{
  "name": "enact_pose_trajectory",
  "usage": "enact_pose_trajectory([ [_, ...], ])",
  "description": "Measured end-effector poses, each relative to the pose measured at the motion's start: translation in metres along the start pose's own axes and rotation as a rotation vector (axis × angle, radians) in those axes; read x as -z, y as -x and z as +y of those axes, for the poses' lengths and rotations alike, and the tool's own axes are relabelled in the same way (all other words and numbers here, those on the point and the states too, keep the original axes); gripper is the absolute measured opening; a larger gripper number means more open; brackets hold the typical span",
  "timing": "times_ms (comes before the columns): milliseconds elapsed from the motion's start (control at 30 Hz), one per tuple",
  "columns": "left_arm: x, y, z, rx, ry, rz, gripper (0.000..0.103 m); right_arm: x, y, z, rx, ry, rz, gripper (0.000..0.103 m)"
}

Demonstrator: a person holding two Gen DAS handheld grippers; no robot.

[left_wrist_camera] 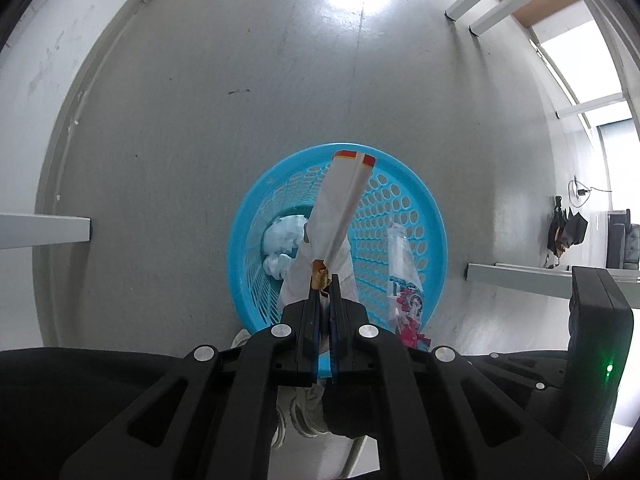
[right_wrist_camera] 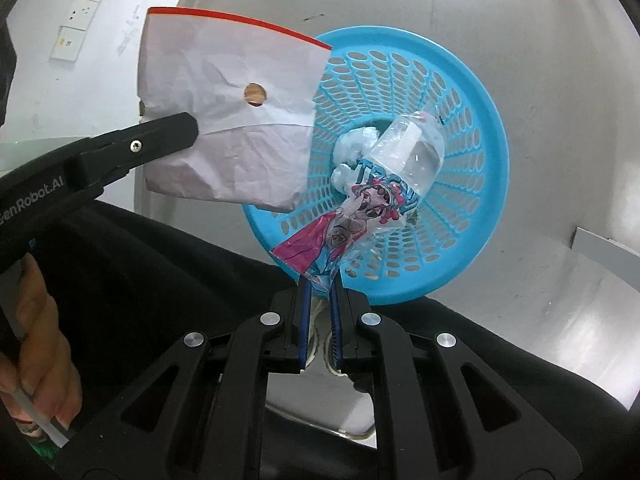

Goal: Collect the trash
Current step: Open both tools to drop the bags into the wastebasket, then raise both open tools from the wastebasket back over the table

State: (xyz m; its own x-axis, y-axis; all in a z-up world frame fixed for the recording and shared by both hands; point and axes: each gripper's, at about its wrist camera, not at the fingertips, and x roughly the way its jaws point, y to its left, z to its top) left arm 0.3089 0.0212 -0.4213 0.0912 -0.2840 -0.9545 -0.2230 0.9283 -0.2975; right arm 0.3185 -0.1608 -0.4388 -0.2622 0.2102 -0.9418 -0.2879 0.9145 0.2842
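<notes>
Black, matte linkage arms with round silver rivets are filling the bottom of both wrist views, leading forward to blue-padded fingers. Between them, the left gripper is clamping a white paper bag by its lower edge, the pads pressing nearly together on the thin sheet. This bag is creased and flat, with a red and yellow band along its far end, and it is standing out over the open mouth of the basket; in the right wrist view the same bag is showing its broad wrinkled face, a red top strip and a small round brown spot.

Likewise, the right gripper is pinching a clear plastic wrapper at its lower tip. That wrapper is glossy and crinkled, printed with a pink and blue cartoon figure, and its transparent upper part is hanging above the basket's inside.

Round and bright blue, the basket is made of moulded plastic, its sloping wall pierced by rows of oval holes under a smooth solid rim. It is sitting on a smooth grey floor. Crumpled white tissues are lying in its bottom, soft and lumpy.
</notes>
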Motion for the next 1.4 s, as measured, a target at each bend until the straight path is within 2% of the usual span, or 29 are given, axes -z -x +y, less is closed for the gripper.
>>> enact_pose_trajectory([
  [33,0.000,0.000,0.000,0.006,0.002,0.002,0.007,-0.001,0.001,-0.001,0.002,-0.004,-0.004,0.011],
  [133,-0.001,0.002,0.002,0.032,0.006,-0.008,0.034,-0.001,0.003,-0.004,0.005,-0.033,-0.015,0.020],
  [267,-0.001,0.006,0.002,0.033,0.012,-0.023,0.035,0.002,0.006,-0.004,0.018,-0.038,-0.034,0.032],
  [633,0.005,0.014,-0.004,-0.005,-0.007,-0.057,0.037,0.009,0.022,-0.004,0.087,-0.025,-0.098,0.037],
  [900,0.017,0.032,-0.015,-0.071,-0.085,-0.128,0.043,0.022,0.045,0.009,0.145,0.012,-0.172,0.038],
  [967,0.019,0.036,-0.017,-0.085,-0.099,-0.145,0.044,0.028,0.052,0.011,0.163,0.019,-0.194,0.044],
  [1100,0.027,0.047,-0.016,-0.081,-0.102,-0.162,0.047,0.039,0.066,0.013,0.190,0.028,-0.235,0.046],
  [1167,0.034,0.052,-0.018,-0.090,-0.120,-0.173,0.050,0.047,0.075,0.015,0.198,0.031,-0.263,0.051],
  [1300,0.045,0.060,-0.027,-0.129,-0.167,-0.195,0.054,0.062,0.089,0.019,0.203,0.033,-0.315,0.053],
  [1400,0.052,0.069,-0.032,-0.120,-0.195,-0.198,0.057,0.075,0.103,0.020,0.198,0.028,-0.364,0.053],
])
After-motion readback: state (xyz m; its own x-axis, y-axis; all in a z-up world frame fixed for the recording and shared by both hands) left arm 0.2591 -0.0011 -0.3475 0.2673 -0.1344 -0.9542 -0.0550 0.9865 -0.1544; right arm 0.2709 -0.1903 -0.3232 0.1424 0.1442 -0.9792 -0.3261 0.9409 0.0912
